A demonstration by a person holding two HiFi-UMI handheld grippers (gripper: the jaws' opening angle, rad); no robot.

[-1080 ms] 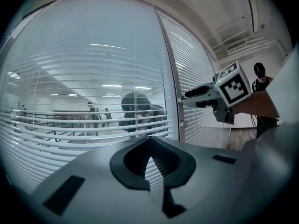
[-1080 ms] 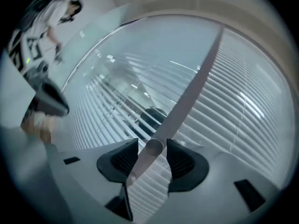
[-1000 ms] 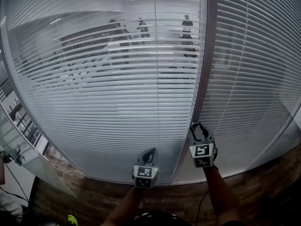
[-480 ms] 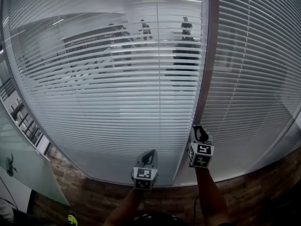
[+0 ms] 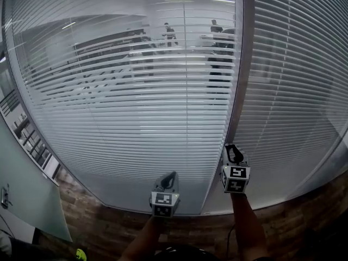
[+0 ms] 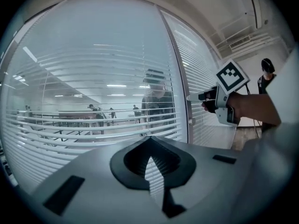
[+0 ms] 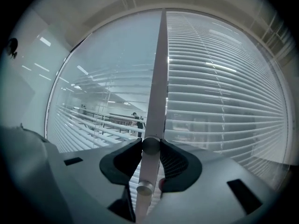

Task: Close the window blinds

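The right gripper [image 5: 232, 149], at five o'clock, has just been closing and pinches the round knob [image 7: 150, 145] on the window post [image 5: 240, 86]; the left gripper [image 5: 172, 174], at six, is closed on nothing; the window blinds [image 5: 130, 107] span nine to three, slats partly open

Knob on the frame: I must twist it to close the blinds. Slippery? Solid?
Probably slippery: the knob looks smooth, round. Likely rigid: the right gripper, jaws just closed on it, leaves no dent. Mounted on the frame, it should turn, not lift.
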